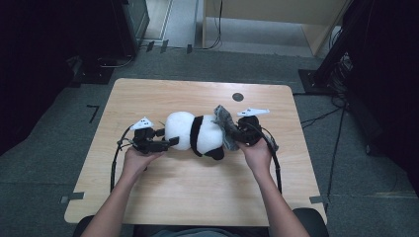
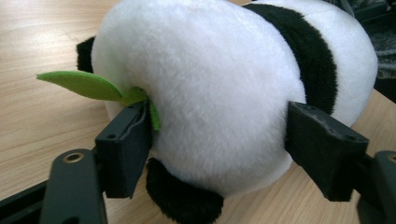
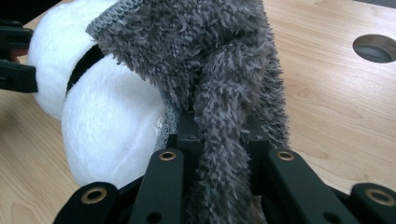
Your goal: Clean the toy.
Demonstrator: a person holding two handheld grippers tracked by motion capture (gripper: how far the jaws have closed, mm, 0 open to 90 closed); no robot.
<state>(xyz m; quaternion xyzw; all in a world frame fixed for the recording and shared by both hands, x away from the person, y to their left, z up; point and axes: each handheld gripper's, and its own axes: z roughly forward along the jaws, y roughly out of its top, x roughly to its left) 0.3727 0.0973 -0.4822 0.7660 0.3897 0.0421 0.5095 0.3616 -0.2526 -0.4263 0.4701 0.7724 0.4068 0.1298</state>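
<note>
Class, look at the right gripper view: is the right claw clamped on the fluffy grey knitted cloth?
Yes, the right claw is shut on the fluffy grey knitted cloth, which bunches between its black jaws.

A white plush panda (image 1: 193, 132) is marked with black bands, ears and limbs; a green felt leaf (image 2: 88, 86) is attached. A fuzzy grey cloth (image 3: 219, 70) and a light wood-grain table (image 1: 197, 192) are seen.

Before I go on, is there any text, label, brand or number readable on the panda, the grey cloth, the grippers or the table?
None: no readable text in any view.
Toy panda: plain white and black plush, a green felt leaf, no tag showing.
Grey cloth: plain fuzzy fabric, no label.
Table: bare wood grain, a round hole, no markings.
</note>
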